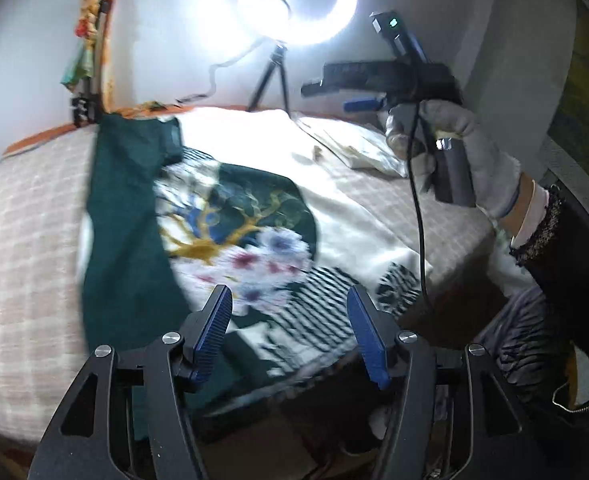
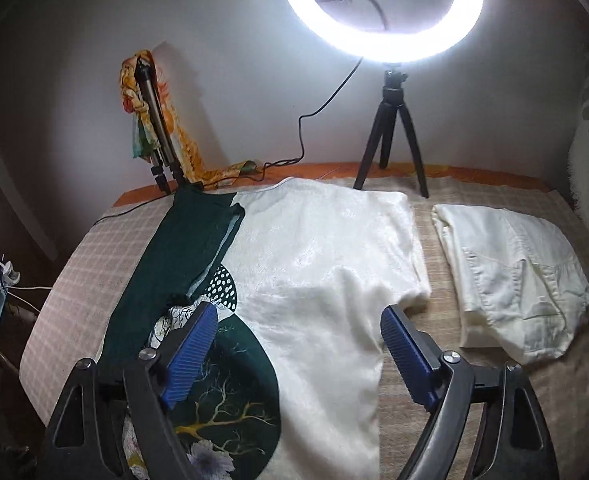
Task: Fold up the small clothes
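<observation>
judging by the folded cream pants [image 2: 510, 276] at right, one piece is done; the green printed garment [image 2: 182, 248] is left half-folded, both grippers [image 1: 290, 336] [image 2: 298, 356] spread apart, nothing held.

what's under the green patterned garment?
The green patterned garment lies partly on a white fluffy garment and partly on the checked bedcover. How far the white one extends beneath it is hidden.
</observation>
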A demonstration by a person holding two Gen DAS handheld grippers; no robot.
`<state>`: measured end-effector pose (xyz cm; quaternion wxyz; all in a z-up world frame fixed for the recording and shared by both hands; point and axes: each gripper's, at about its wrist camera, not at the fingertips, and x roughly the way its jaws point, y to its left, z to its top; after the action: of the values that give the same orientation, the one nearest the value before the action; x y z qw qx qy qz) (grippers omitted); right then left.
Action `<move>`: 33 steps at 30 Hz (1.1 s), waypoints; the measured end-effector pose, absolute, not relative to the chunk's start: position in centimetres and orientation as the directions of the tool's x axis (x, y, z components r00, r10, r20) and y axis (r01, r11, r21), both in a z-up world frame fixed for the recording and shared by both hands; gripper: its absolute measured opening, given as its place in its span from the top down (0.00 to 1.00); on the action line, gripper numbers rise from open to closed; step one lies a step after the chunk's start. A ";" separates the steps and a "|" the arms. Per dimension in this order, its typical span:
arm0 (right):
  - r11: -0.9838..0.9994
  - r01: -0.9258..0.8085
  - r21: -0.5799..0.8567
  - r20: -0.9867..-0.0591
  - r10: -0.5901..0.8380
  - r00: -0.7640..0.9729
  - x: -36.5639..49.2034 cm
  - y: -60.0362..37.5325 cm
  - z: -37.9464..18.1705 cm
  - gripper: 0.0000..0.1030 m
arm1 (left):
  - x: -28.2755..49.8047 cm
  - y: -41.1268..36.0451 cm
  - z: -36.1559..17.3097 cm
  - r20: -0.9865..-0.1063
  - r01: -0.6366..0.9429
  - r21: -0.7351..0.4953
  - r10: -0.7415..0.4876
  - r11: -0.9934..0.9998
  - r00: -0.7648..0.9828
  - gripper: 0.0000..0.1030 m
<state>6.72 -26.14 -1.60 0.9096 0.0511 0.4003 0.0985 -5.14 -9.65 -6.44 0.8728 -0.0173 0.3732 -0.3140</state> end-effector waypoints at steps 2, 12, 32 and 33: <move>0.973 -0.145 0.179 -0.695 0.229 0.681 5.6 -28.0 -1.1 0.16 | -5.3 -11.1 -6.8 -0.650 0.562 -0.250 -0.567 0.788 0.506 0.43; 0.971 -0.104 0.215 -0.665 0.224 0.713 4.0 -35.6 -1.3 0.03 | -5.8 -18.9 -7.7 -0.652 0.708 -0.156 -0.610 0.689 0.450 0.43; 0.938 -0.022 0.346 -0.706 0.276 0.652 6.1 -44.7 -4.2 0.26 | -4.3 -31.6 -12.5 -0.773 0.850 0.040 -0.523 0.525 0.360 0.48; 0.939 -0.027 0.343 -0.709 0.278 0.648 6.6 -44.5 -4.4 0.27 | -4.1 -31.7 -12.6 -0.776 0.847 0.037 -0.519 0.531 0.359 0.53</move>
<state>6.61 -44.55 -4.38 0.8947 0.1527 0.4110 0.0851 -4.10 -31.65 -12.64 0.7937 0.2229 0.3679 -0.4300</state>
